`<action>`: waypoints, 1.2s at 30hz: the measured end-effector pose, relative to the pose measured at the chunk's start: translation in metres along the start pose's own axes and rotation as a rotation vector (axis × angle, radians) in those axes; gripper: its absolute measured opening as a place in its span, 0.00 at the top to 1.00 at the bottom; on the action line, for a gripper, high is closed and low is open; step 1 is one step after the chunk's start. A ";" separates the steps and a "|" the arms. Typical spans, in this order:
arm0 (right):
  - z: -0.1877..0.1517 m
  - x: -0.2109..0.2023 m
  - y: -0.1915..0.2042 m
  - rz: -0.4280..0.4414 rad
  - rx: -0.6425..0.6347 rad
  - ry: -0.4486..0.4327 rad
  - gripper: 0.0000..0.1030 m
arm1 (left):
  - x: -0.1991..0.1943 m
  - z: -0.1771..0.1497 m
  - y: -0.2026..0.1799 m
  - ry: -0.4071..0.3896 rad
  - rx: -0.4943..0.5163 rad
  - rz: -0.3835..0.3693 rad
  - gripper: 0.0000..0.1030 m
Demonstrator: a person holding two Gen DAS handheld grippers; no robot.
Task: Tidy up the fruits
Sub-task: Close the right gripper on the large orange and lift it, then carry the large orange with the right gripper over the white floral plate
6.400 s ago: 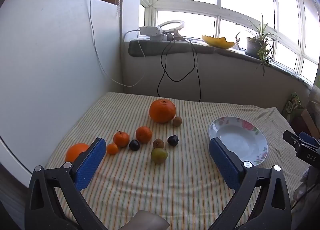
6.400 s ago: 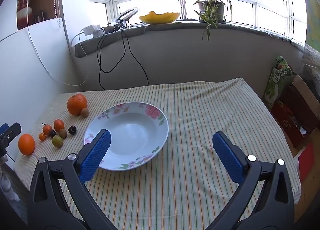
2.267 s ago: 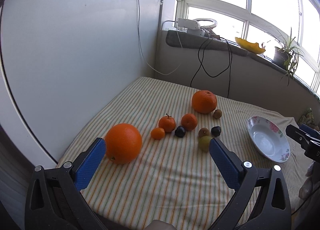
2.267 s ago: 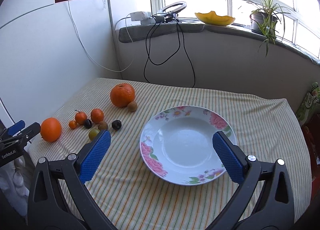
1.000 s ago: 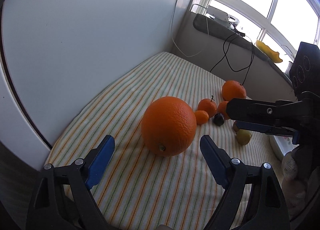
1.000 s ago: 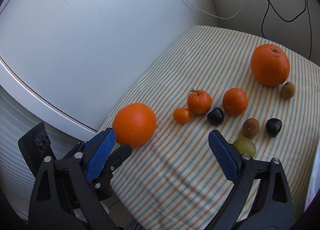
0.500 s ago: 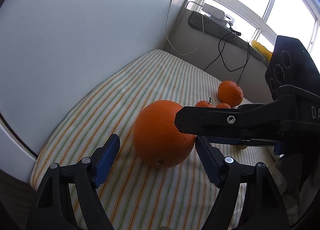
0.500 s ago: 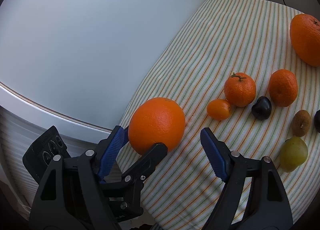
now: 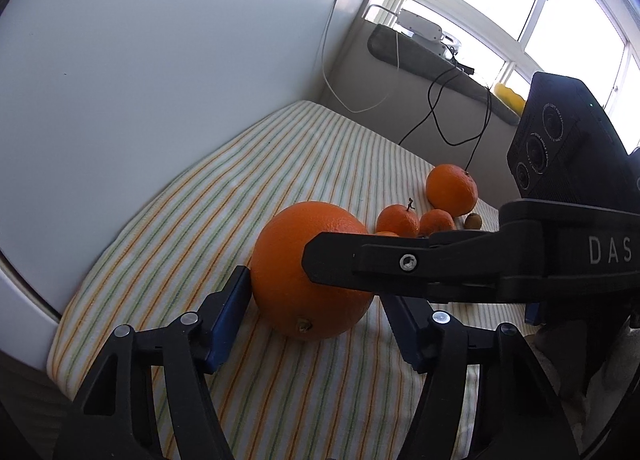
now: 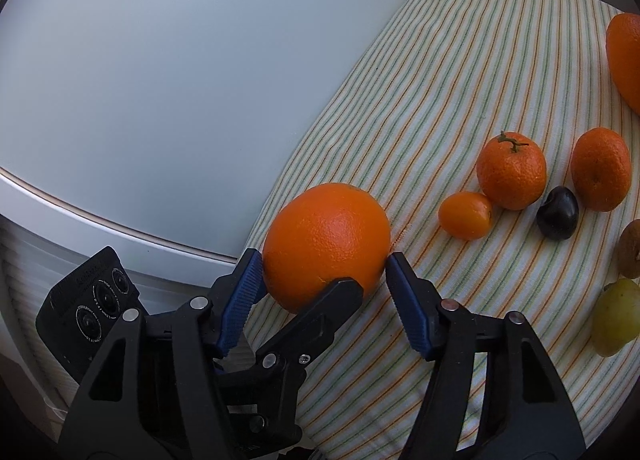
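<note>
Left wrist view
- large orange: sits on the striped cloth near its corner by the white wall; nearly round, no clear long axis; brown stem nub points low and toward the camera.
- left gripper: jaws closing with the orange between them; left blue pad at the fruit's flank, touching or just short of it; right pad mostly hidden behind the other tool, contact there cannot be told.
- right gripper: a black finger reaches in from the right and crosses the front of the orange; its tip lies against the peel.
- other fruit: two mandarins, a second big orange and a kiwi farther back, well apart from the held one.
- windowsill: cables hanging down.

Right wrist view
- large orange: at the cloth's edge, just beside the wall; pebbled skin up, stem end not visible here.
- right gripper: jaws closing, the orange between the pads; both blue pads at the fruit's sides, firm press cannot be told.
- left gripper: black finger tip touching the near underside of the orange.
- neighbours: small kumquat-like fruit, stemmed mandarin, dark plum, green fruit.
</note>
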State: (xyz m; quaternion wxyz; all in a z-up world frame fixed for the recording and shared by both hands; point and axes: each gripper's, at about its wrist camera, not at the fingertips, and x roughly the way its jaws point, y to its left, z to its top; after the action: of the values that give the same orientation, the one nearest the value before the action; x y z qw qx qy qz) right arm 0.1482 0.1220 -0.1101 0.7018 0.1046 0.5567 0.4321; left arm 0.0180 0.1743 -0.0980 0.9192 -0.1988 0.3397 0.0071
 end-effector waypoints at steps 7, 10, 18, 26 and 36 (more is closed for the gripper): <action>-0.012 -0.004 0.008 -0.008 -0.027 -0.011 0.36 | -0.001 0.001 -0.008 -0.005 0.007 0.012 0.37; -0.014 -0.005 0.009 -0.007 -0.027 -0.015 0.36 | -0.004 0.001 -0.012 -0.009 0.015 0.012 0.37; -0.013 -0.020 -0.004 0.011 -0.027 -0.058 0.36 | -0.017 0.004 -0.034 -0.037 0.059 0.003 0.37; -0.020 -0.049 -0.018 0.004 -0.028 -0.121 0.36 | -0.024 0.004 -0.070 -0.057 0.115 -0.029 0.37; -0.033 -0.100 -0.052 -0.015 0.014 -0.214 0.36 | -0.021 0.004 -0.124 -0.055 0.205 -0.098 0.37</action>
State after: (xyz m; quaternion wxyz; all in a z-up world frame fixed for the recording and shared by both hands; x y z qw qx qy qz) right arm 0.1444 0.0077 -0.0854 0.7597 0.1510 0.4823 0.4093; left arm 0.0226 0.0645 -0.0371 0.9429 -0.1198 0.3033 -0.0673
